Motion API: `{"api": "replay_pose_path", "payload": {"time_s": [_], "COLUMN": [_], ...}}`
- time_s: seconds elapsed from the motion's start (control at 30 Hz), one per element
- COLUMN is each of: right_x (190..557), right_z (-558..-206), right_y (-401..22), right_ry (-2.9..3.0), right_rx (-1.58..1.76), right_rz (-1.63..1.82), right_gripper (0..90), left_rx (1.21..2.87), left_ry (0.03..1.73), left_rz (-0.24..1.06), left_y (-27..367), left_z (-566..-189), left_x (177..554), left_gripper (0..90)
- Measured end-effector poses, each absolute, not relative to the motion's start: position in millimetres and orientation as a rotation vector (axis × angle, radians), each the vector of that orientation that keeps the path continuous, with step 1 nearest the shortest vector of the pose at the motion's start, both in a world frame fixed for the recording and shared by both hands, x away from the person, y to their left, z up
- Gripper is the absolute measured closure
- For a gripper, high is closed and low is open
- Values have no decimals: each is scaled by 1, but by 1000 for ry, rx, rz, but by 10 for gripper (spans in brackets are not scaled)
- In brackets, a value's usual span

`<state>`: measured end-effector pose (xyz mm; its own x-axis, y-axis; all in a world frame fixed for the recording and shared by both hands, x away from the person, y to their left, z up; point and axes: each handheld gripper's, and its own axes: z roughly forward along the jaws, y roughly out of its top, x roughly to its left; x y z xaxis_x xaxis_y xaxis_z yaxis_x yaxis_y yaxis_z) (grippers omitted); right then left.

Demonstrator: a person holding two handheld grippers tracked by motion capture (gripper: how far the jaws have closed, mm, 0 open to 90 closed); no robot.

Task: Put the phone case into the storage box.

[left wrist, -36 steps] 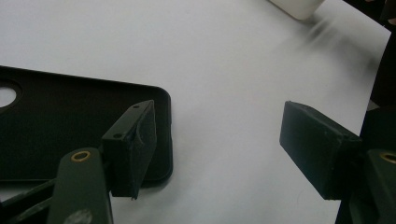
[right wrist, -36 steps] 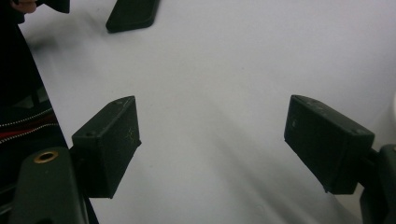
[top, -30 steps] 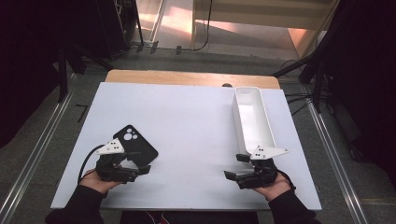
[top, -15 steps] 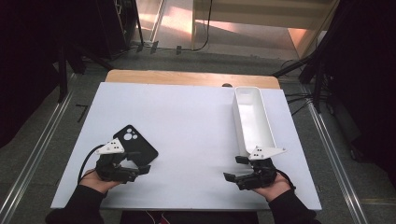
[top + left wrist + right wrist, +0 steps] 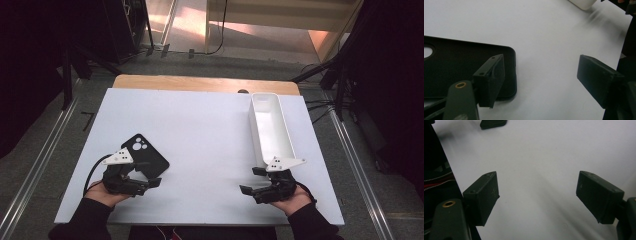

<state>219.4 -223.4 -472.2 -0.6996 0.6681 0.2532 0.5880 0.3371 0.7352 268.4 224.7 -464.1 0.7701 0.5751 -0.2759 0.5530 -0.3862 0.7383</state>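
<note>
Black phone case (image 5: pixel 146 158) flat on bench (image 5: pixel 200 135), near left. Left tool (image 5: pixel 541 75) wide open, jaws just been opening, one jaw over case corner, nothing gripped. Straddle edge squarely before closing. Right tool (image 5: pixel 536 195) open, empty, near white tray (image 5: pixel 271 127).

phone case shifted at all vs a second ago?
No. In the high view the black phone case lies at the same spot on the white table, equally far from the white tray. The left tongs have just been opening, nothing gripped.
</note>
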Motion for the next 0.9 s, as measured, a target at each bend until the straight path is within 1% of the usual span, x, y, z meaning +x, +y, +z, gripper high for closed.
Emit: {"api": "replay_pose_path", "payload": {"time_s": [0.7,0.9], "right_x": [220,220], "right_z": [-473,-472], "right_y": [-223,-224], "right_ry": [2510,2503], "right_rx": [1167,1168], "right_rz": [1314,1325], "right_gripper": [168,168], "left_rx": [2007,2011], "left_ry": [1018,1027], "left_rz": [114,124], "left_y": [249,256], "left_z": [-451,-449], "left_x": [282,285], "left_gripper": [214,216]}}
